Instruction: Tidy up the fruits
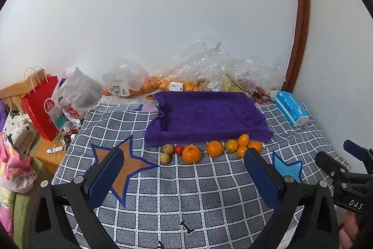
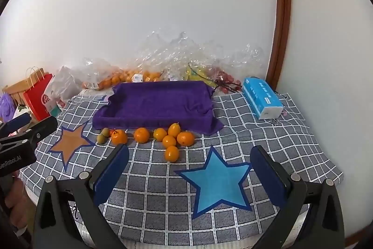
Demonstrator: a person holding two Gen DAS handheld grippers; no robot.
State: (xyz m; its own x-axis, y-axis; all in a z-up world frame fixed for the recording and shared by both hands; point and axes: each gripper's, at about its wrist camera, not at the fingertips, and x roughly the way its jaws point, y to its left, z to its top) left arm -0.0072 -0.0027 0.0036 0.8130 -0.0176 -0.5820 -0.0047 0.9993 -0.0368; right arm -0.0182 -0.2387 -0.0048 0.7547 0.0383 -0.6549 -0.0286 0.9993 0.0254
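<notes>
The left gripper (image 1: 184, 156) hangs over the grey checked tablecloth (image 1: 209, 190) with its blue-padded jaws spread as wide as they go and nothing between them; the right gripper (image 2: 190, 155) is just as wide and just as empty. Ahead of both, a row of loose fruit lies on the cloth: two small greenish-brown round fruits (image 1: 166, 153) off toward the left jaw of the left gripper, a small red fruit (image 1: 179, 149) just beside them, then a large round orange (image 1: 191, 154) and a cluster of smaller orange citrus fruits (image 1: 242, 144). One small orange fruit (image 2: 172, 153) sits nearest the right gripper, apart from the row. Just beyond the fruit lies a shallow tray draped in purple towelling (image 1: 205, 116). Farther ahead, clear plastic bags of fruit (image 1: 186, 76) lean on the wall.
</notes>
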